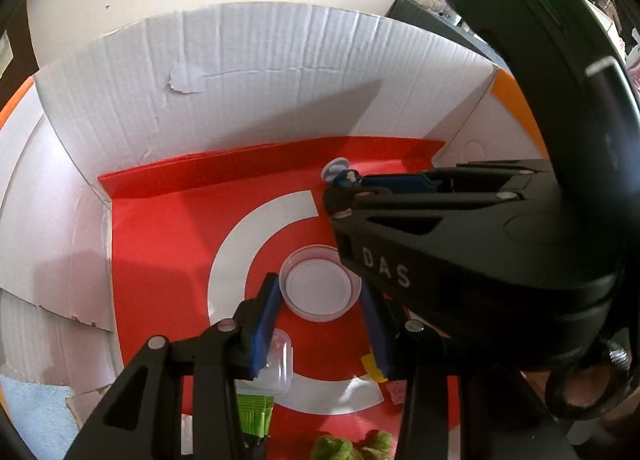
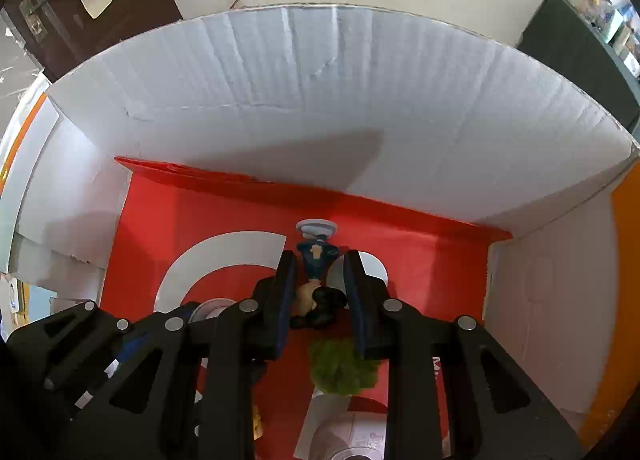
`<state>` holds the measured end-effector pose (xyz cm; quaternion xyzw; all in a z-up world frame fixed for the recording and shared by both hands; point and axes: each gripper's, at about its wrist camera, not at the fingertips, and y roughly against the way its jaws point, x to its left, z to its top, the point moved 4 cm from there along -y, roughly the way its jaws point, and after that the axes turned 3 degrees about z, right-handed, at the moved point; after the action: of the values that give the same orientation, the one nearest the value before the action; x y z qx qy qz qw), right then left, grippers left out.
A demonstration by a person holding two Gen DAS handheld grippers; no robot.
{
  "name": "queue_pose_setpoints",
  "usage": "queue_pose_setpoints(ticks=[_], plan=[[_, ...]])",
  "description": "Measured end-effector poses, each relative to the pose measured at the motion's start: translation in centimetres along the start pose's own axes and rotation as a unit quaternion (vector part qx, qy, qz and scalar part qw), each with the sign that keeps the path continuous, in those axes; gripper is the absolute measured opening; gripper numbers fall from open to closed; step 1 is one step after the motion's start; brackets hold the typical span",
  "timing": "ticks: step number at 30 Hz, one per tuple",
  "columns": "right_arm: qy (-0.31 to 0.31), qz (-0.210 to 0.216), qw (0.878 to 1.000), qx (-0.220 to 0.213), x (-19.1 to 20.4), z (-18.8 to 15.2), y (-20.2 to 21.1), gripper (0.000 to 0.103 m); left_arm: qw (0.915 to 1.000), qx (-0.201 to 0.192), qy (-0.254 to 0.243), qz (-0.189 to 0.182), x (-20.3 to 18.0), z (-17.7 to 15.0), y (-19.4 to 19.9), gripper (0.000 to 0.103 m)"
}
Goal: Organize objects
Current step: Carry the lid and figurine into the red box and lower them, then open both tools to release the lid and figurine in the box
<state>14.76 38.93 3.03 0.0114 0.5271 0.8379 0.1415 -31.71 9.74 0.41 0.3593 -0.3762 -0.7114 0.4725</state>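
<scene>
Straddling the figurine (image 2: pixel 316 280) with my right gripper (image 2: pixel 320 260), jaws open, I found it lying lengthwise between them; my left gripper (image 1: pixel 320 300), also open, framed the round lid (image 1: pixel 319 286).

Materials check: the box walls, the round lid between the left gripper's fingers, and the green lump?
Box walls: white corrugated cardboard, matte; ribbing, creases and a torn patch show.
Round lid: translucent plastic, likely thin and glossy; the red floor tints its rim.
Green lump: fuzzy, plush or moss-like fibre; cannot tell which.
</scene>
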Motion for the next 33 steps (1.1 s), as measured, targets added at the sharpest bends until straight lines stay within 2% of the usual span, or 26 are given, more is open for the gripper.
queue_pose_setpoints(ticks=[11, 15, 17, 19, 20, 33], plan=[[0.014, -0.003, 1.0, 0.005, 0.6, -1.4, 0.4, 0.025, 1.0, -0.001, 0.003, 0.001, -0.4, 0.1, 0.0, 0.043], [0.017, -0.003, 1.0, 0.005, 0.8, -1.7, 0.7, 0.027, 1.0, -0.009, 0.0, 0.004, -0.6, 0.1, 0.3, 0.054], [0.019, 0.001, 1.0, 0.005, 0.7, -1.5, 0.6, 0.033, 0.9999, -0.013, 0.0, 0.006, -0.7, 0.2, 0.4, 0.054], [0.021, 0.003, 1.0, 0.004, 0.9, -1.8, 0.7, 0.062, 0.9999, -0.012, 0.002, 0.005, -0.7, 0.2, 0.4, 0.058], [0.026, 0.0, 1.0, 0.002, 1.1, -1.9, 0.8, 0.064, 0.9999, -0.012, 0.002, 0.004, -0.7, 0.2, 0.4, 0.059], [0.032, 0.0, 0.999, -0.003, 0.9, -3.0, 1.2, 0.064, 0.9998, -0.014, 0.011, 0.003, -0.8, 0.1, 0.5, 0.063]])
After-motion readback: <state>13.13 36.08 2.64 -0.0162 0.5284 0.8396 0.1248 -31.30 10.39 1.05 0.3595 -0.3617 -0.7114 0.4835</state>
